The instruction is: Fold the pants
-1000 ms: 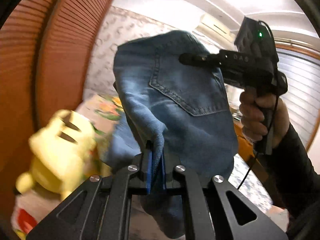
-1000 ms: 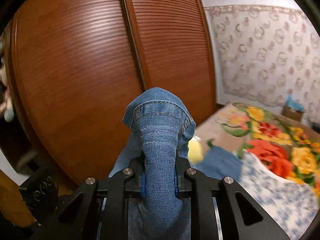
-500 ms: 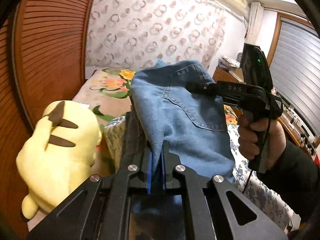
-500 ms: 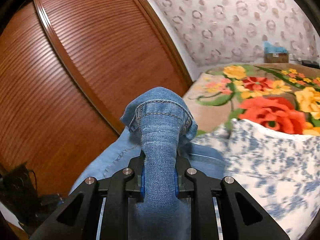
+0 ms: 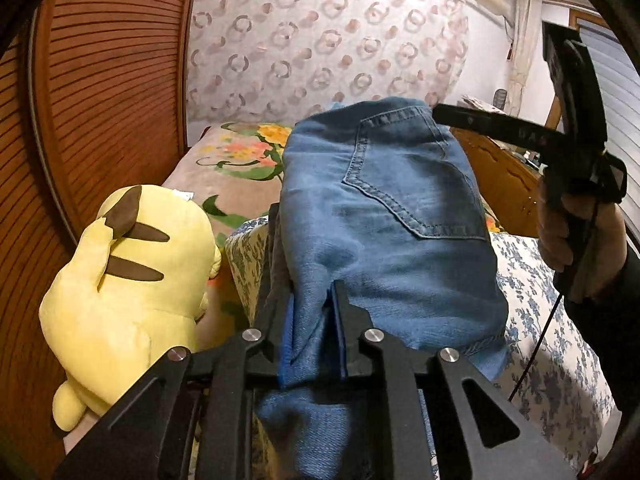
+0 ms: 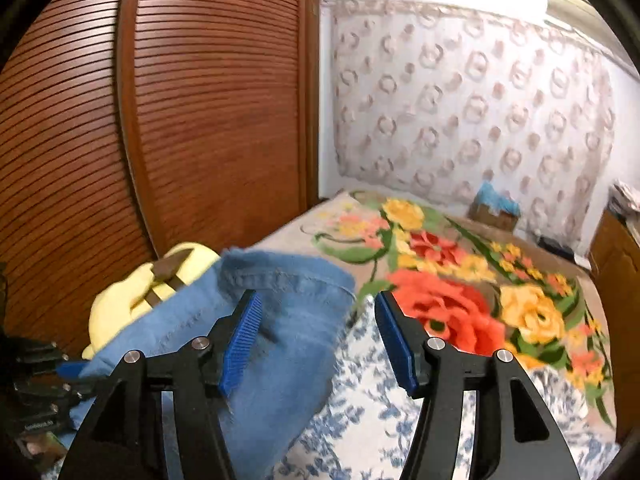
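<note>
Bed [image 6: 400, 420], floral covers: jeans [image 5: 392, 216] lie folded on it. Left gripper [image 5: 312, 320] clamps denim; right gripper [image 6: 316, 332] gapes, empty. Advice: flatten fold before left lets go.

A yellow Pikachu plush [image 5: 124, 280] is lying face-down beside the louvered wooden wardrobe door [image 6: 200, 112]. A floral blanket [image 6: 460, 280] is spreading across the bed, with a blue-and-white floral sheet [image 6: 372, 420] lying over its near end. Ring-patterned wallpaper [image 5: 320, 40] is covering the far wall, and a wooden cabinet [image 5: 500, 184] is standing off to the right.
</note>
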The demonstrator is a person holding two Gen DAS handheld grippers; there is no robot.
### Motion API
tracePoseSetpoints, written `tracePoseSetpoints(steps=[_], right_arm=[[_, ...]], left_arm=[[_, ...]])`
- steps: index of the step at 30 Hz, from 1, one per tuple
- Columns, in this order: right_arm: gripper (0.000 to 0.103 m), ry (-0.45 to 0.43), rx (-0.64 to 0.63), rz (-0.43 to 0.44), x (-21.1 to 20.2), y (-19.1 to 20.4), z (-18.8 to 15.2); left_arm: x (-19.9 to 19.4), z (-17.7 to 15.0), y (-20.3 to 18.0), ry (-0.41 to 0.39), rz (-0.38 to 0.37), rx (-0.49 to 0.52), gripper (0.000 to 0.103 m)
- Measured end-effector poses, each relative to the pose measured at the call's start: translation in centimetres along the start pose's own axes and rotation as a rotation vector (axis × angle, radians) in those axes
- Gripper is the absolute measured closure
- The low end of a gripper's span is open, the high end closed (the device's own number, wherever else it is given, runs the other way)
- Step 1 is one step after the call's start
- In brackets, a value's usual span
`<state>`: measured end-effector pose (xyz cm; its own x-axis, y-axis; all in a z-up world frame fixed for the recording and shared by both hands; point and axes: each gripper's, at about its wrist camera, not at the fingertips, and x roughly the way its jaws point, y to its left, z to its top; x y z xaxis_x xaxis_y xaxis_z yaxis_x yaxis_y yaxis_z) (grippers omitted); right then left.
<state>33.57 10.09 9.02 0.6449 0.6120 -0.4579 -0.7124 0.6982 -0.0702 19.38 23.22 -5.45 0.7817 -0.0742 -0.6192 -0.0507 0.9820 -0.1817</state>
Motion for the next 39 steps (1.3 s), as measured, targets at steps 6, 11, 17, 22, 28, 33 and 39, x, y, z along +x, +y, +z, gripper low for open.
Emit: tracePoseSetpoints(steps=[6, 11, 17, 22, 28, 33, 39], right_arm=[[0.066, 0.161, -0.038, 0.019, 5.1, -0.2, -0.9], [0.066, 0.221, 0.067, 0.040, 8.3, -3.0, -0.5], [0.066, 0.175, 0.069, 0.038, 2.0, -1.5, -2.0], [0.066, 0.131, 0.070, 0.041, -3.1, -1.4, -6.7], [0.065, 0.087, 0.079, 0.010, -7.8, -1.1, -9.5], [0.055, 0.041, 0.104, -0.042, -13.2, -1.2, -12.2], [0.035, 0.000, 0.141, -0.102, -18.6, -1.3, -15.5]], left_arm=[[0.2, 0.1, 0.0, -0.009, -0.005, -0.002, 0.084], [-0.2, 0.4, -0.7, -0.027, 0.010, 0.006, 0.083], [-2.9, 0.6, -2.0, -0.060, 0.045, 0.021, 0.079], [-5.8, 0.3, -3.9, -0.107, 0.034, 0.040, 0.052], [-8.6, -0.5, -7.1, -0.145, 0.004, 0.079, 0.022], [-9.9, -1.1, -9.8, -0.144, -0.004, 0.102, 0.016], [-10.8, -2.4, -13.3, -0.154, 0.001, 0.131, 0.015]])
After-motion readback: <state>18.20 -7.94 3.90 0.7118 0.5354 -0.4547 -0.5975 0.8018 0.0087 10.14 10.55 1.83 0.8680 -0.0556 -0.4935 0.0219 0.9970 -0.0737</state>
